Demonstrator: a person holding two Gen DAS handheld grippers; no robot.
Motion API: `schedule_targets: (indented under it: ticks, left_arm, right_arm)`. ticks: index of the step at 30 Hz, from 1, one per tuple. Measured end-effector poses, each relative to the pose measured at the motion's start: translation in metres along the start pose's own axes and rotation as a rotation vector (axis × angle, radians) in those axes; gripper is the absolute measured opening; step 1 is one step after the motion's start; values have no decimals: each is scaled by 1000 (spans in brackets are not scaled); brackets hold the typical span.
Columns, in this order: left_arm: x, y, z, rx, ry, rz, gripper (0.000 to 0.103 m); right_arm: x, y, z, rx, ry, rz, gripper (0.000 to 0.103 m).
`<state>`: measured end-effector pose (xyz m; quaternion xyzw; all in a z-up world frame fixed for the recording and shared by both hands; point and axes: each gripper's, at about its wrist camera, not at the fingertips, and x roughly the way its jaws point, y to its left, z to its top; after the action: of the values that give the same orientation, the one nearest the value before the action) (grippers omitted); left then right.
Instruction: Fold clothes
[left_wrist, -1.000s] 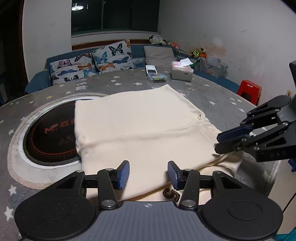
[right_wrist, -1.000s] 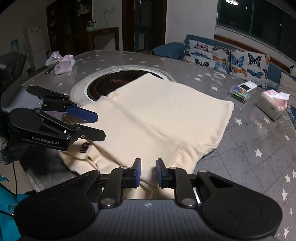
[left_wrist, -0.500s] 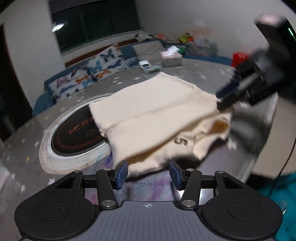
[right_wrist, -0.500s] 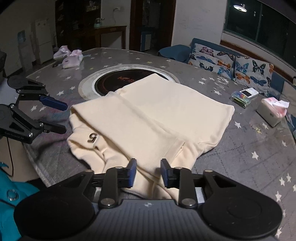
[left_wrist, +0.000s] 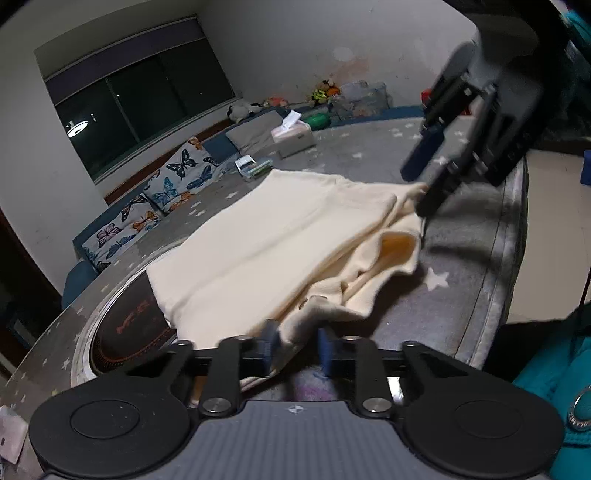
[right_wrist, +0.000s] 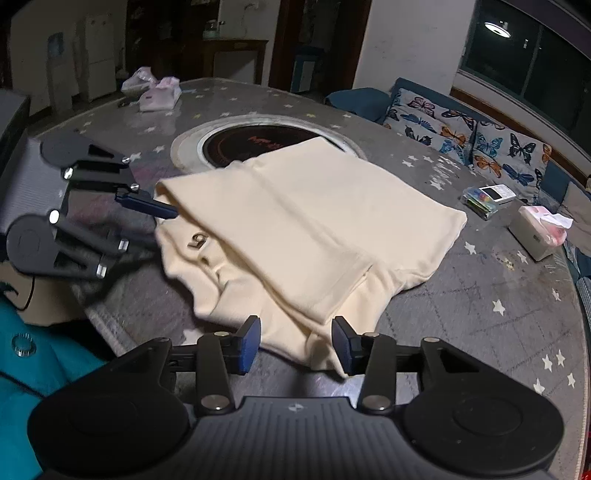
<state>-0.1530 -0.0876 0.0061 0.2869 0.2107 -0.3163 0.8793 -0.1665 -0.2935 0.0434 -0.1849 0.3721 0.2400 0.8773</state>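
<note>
A cream garment (left_wrist: 280, 243) lies partly folded on the round grey starred table (left_wrist: 461, 295); it also shows in the right wrist view (right_wrist: 314, 229) with a small "5" mark near its left corner. My left gripper (left_wrist: 297, 345) is open, its jaws around the garment's near corner; it shows in the right wrist view (right_wrist: 147, 229) at the garment's left corner. My right gripper (right_wrist: 294, 345) is open, its jaws astride the garment's near edge; it shows blurred in the left wrist view (left_wrist: 424, 188) at the far corner.
A round black hotplate (right_wrist: 255, 144) is set in the table's middle, partly under the garment. A tissue box (right_wrist: 535, 236) and a small case (right_wrist: 487, 197) lie at the far side. Pink packets (right_wrist: 155, 92) sit far left. The table edge (left_wrist: 517, 236) is close.
Both grippers have pulled back and tilted; the right one has opened wider. The garment's near corner has been drawn out and lies between the left jaws.
</note>
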Motion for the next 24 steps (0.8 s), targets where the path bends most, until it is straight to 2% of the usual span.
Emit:
schedule_targets:
  ticks: [4,8,13,16,18,20,22,23,24]
  left_arm:
    - [1,18,9,-100,-5,-6,13]
    - [6,35,21,-182,-10,-22,12]
    - [18,48,28,-233,-4,-49,12]
    - [23,52,28,-251,9,-57,12]
    - [24,54,25,-261,18,-64,16]
    - [20,54,21,-257,22,-67,17]
    - [15,53,16,-243,21,-65,22]
    - [12,52,13,-233,20,-62,27]
    - [10,50,10,-215,20,-51,37]
  right_arm:
    - [-1,15,-2,-90,-4,3,58]
    - [1,30,-1,-183,-40,-8,61]
    - [20,34,4,-220,-67,-18,60]
    - [31,28,6,-187,-64,-7,44]
    - [35,21,9,-138,-53,13,22]
    - [35,10,12,-81,-56,30,16]
    - [33,0,16,-29,-63,42,14]
    - [32,-5,19,-6,-67,47,13]
    - [31,-9,21,12,-72,52,12]
